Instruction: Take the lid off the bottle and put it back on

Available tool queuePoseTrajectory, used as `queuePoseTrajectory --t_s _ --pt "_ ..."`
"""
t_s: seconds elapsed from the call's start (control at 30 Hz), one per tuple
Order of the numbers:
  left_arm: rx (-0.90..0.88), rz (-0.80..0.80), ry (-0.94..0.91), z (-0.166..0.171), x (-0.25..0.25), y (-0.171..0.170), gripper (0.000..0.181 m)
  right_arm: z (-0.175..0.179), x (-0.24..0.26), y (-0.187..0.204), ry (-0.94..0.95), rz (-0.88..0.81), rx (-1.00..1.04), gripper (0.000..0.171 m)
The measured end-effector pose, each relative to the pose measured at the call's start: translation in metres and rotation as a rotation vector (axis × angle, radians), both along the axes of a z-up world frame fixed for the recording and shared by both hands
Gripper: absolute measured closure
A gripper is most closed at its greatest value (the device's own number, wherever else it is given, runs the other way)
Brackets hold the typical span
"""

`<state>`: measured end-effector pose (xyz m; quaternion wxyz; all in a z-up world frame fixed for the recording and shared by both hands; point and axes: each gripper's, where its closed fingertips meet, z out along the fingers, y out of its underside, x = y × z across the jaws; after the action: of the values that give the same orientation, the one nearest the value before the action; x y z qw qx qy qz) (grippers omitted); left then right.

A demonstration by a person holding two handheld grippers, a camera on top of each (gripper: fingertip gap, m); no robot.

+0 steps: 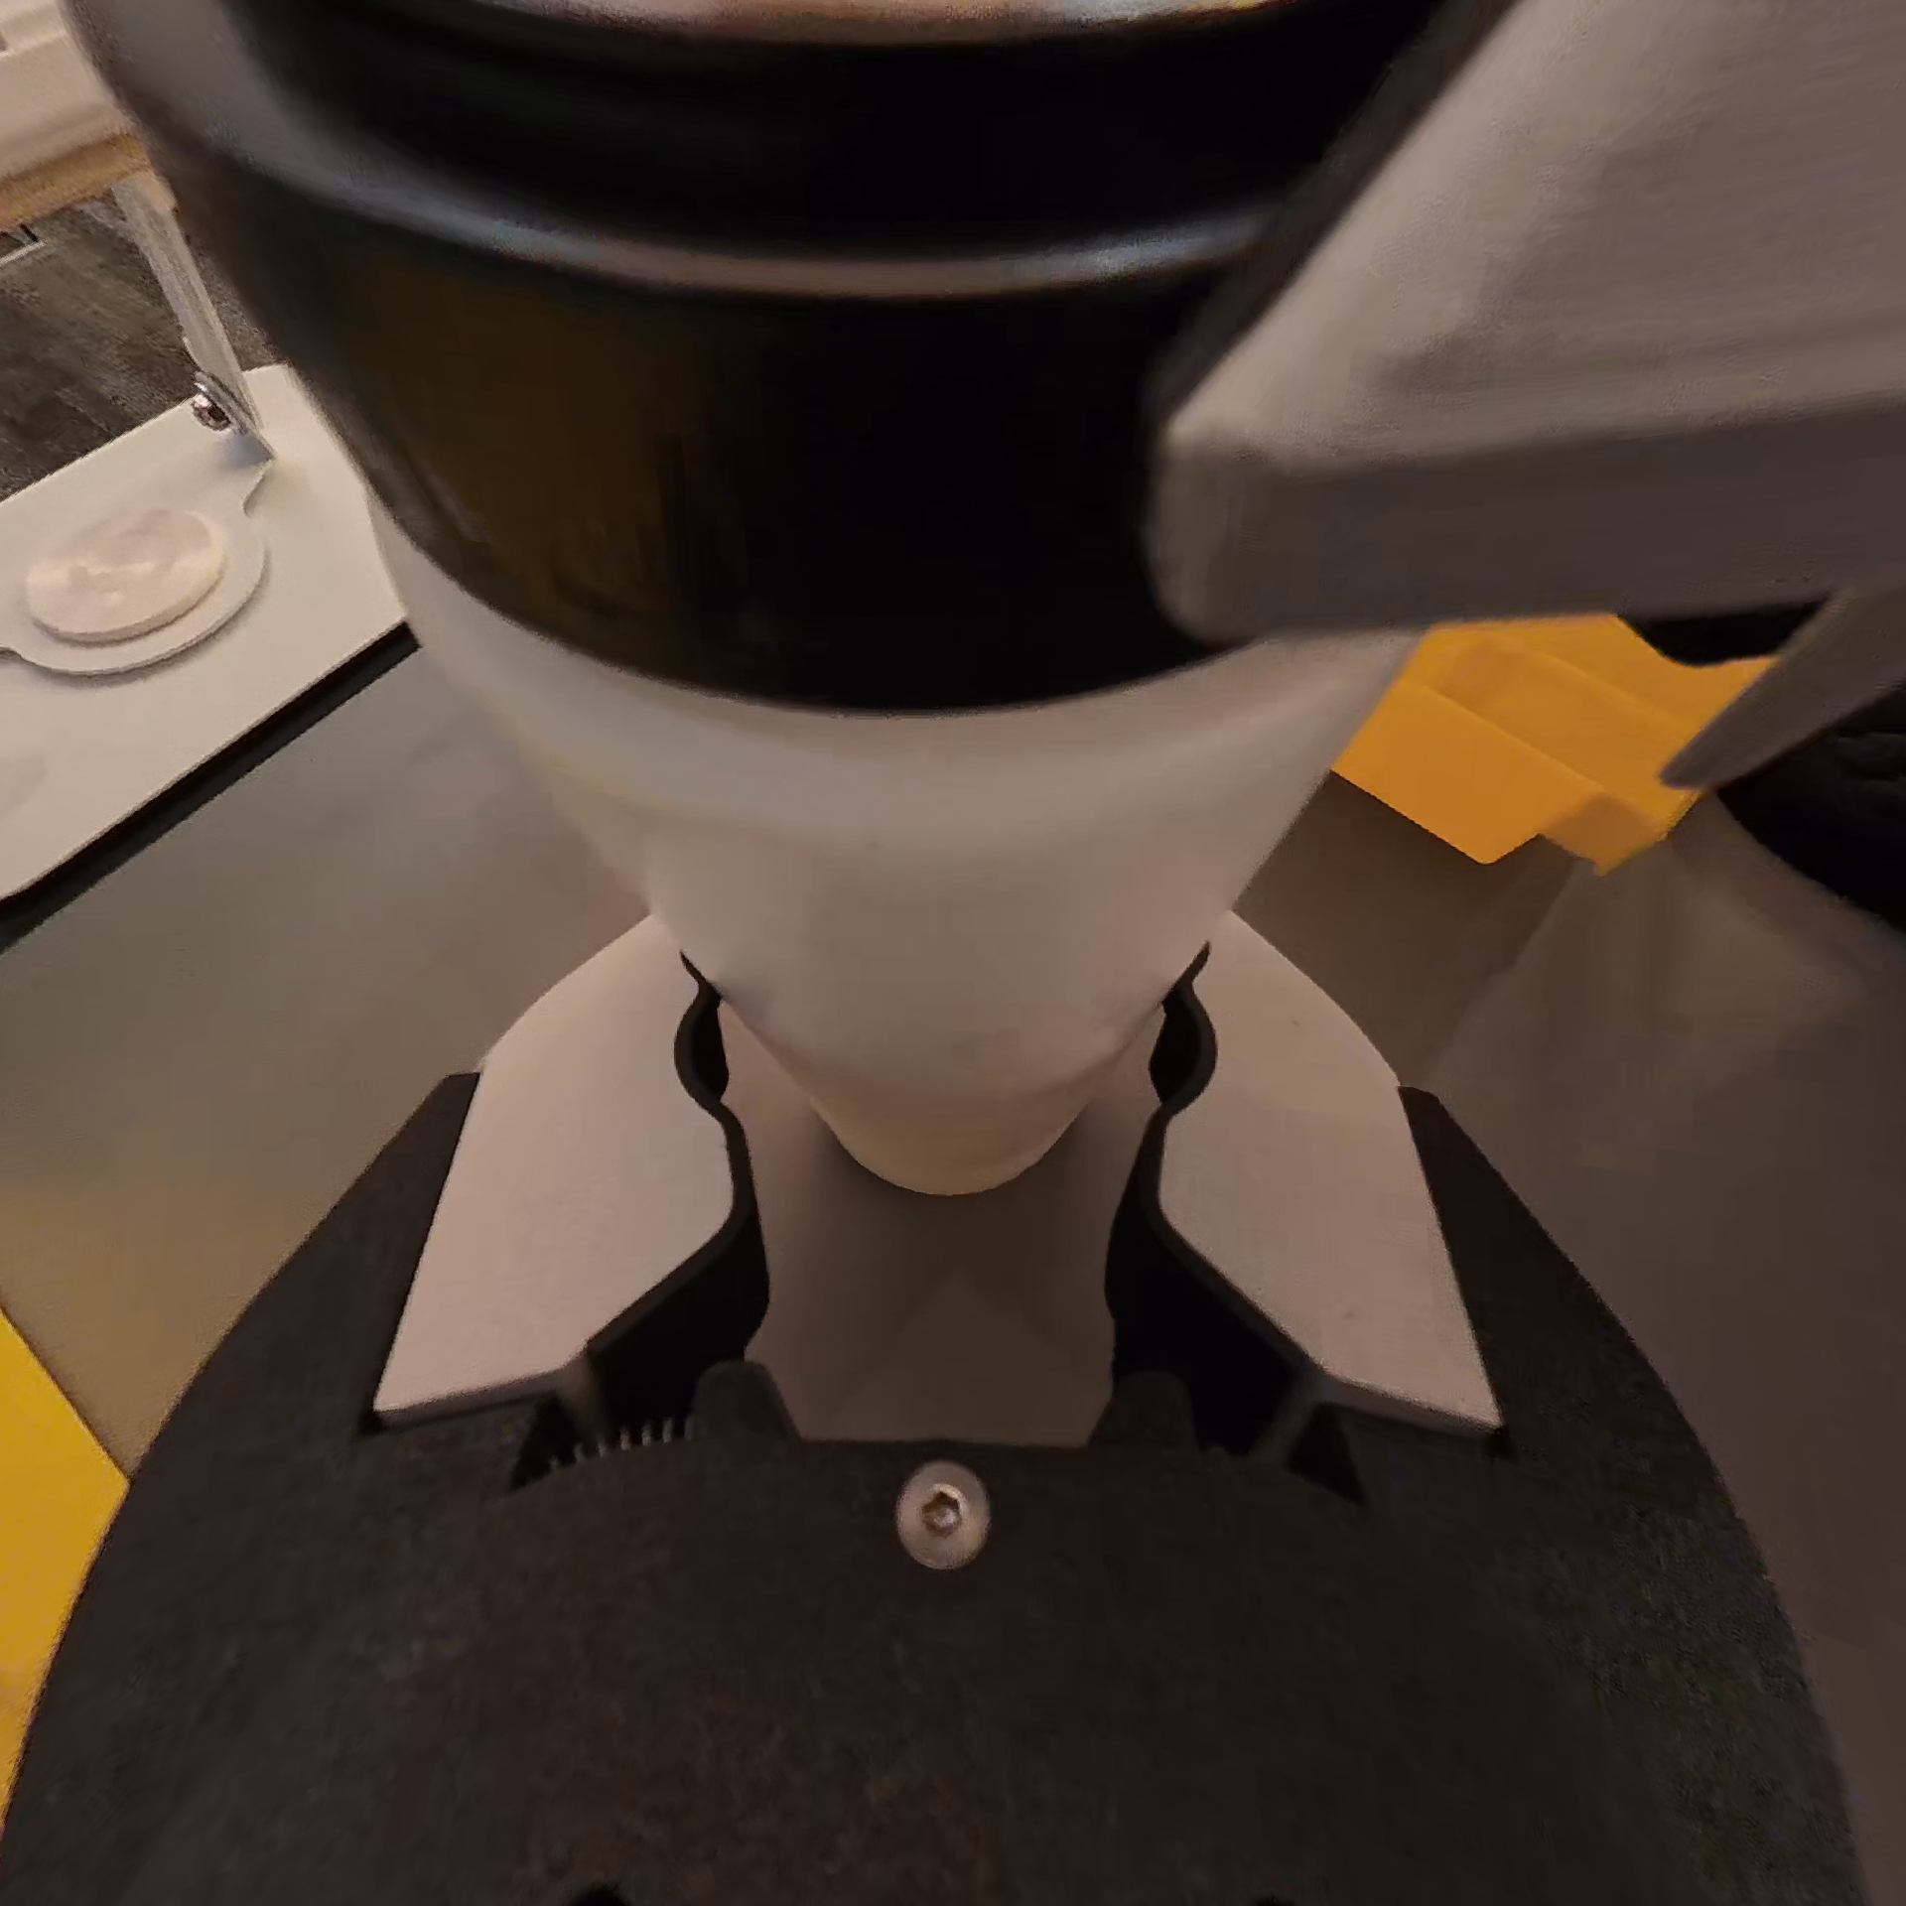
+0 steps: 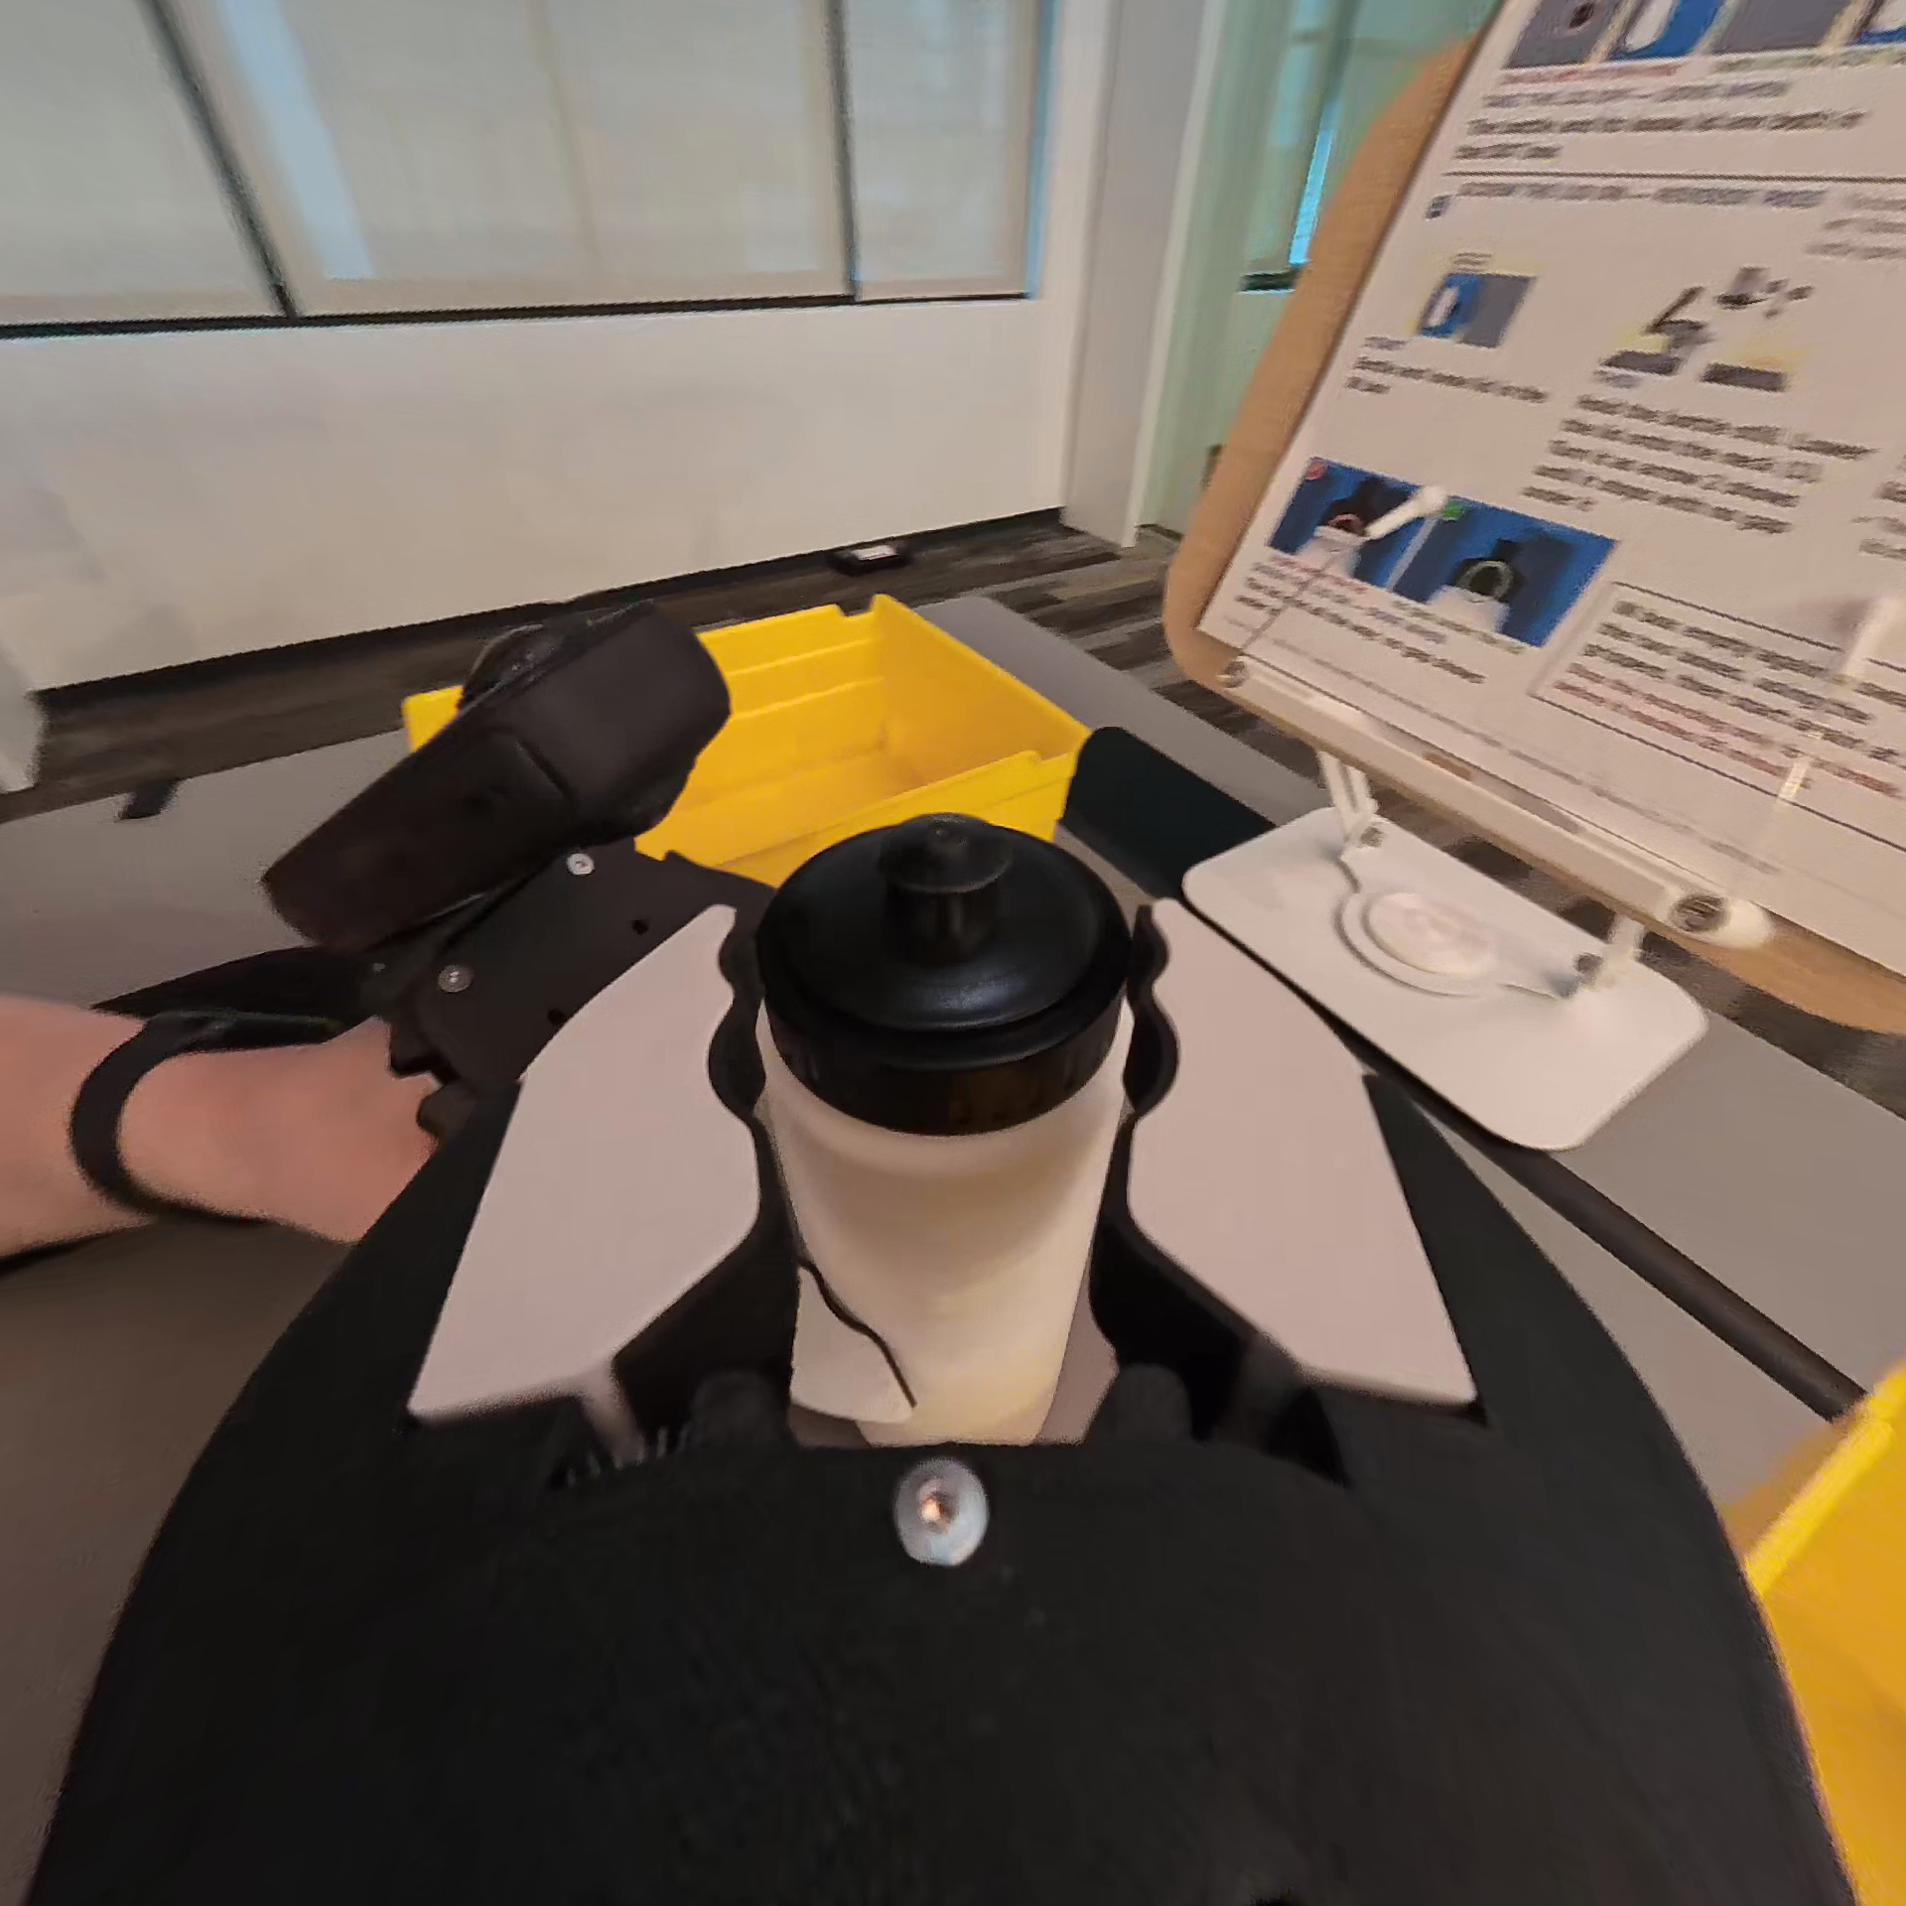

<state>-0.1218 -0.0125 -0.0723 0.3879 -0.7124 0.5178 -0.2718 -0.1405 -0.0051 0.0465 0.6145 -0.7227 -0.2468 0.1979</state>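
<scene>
Fingers (image 2: 639,1114) of both grippers clamp the bottle (image 2: 939,1227), right at its lid (image 2: 944,980); yellow bin (image 2: 877,722) behind.

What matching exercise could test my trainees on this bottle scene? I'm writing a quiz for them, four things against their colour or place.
Things:
1. lid
2. bottle
3. bin
4. stand base

Descriptions:
A. white, its lower body between the fingers of the left claw
B. white and flat, to the right of the bottle, carrying a tilted board
C. black, screwed on top, between the fingers of the right claw
D. yellow, behind the bottle

Pairs: 1-C, 2-A, 3-D, 4-B
</scene>
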Motion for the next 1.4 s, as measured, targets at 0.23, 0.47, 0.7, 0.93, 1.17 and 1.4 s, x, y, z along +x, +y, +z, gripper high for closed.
queuePoseTrajectory --t_s 0.23,0.47,0.7,0.93,1.17,1.4 --pt "-0.007 -0.059 0.006 0.000 0.002 -0.003 0.099 0.001 0.003 -0.005 -0.010 0.182 -0.045 0.100" --pt "-0.006 -0.135 0.002 0.000 0.006 -0.012 0.099 -0.002 0.004 -0.015 0.006 0.355 -0.083 0.098" --pt "-0.007 -0.017 0.011 0.000 -0.001 0.002 0.099 -0.003 0.000 0.000 0.015 0.103 -0.030 0.102" --pt "0.002 -0.021 0.032 0.000 -0.003 0.002 0.099 -0.003 -0.004 0.000 -0.037 0.038 0.008 0.102" --pt "-0.009 -0.106 0.030 -0.001 0.002 -0.008 0.099 0.004 0.003 -0.010 0.026 0.289 -0.012 0.107" --pt "-0.002 -0.156 0.042 -0.001 0.004 -0.015 0.099 0.004 0.000 -0.017 -0.026 0.334 -0.016 0.105"
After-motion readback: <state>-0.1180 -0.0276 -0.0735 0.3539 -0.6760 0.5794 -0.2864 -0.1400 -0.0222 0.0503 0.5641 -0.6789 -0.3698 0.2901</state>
